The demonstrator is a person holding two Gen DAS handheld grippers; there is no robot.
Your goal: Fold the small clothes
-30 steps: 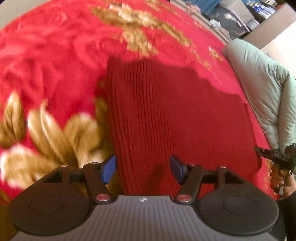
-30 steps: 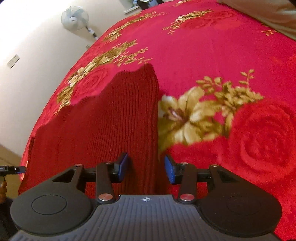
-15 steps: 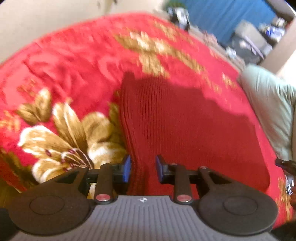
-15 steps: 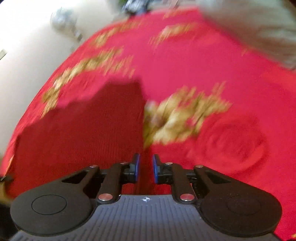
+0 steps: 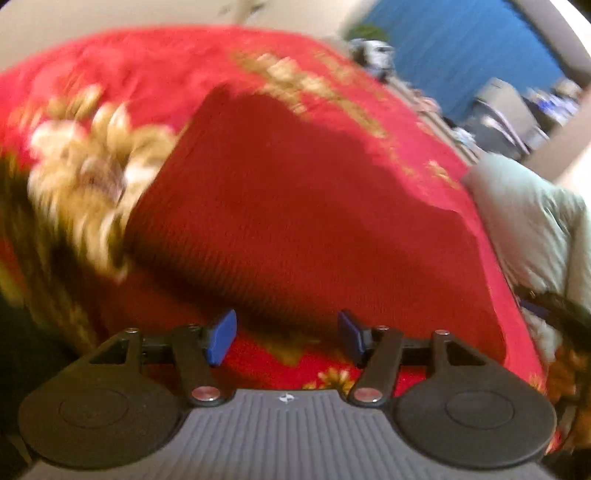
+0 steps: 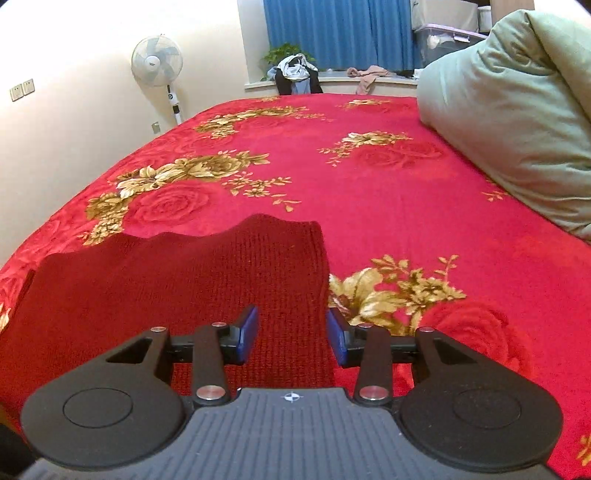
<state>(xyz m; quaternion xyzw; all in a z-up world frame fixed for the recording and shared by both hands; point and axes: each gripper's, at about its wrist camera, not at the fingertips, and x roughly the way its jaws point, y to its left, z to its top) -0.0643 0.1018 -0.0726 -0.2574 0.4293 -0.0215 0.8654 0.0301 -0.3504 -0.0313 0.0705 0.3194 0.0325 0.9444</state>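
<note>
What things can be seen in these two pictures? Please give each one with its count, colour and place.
knit cloth: one, dark red, flat on the blanket, near both grippers
blanket: one, red with gold flowers, covers the bed
quilt: one, pale green, bunched at the bed's right side
fan: one, white, by the left wall
curtain: one, blue, at the far window
plant: one, green, on the sill
clothes pile: one, white and dark, on the sill
boxes: a few, pale, far right corner
left gripper: black, blue pads, jaws opening, nothing between them
right gripper: black, blue pads, jaws opening over the cloth's edge
</note>
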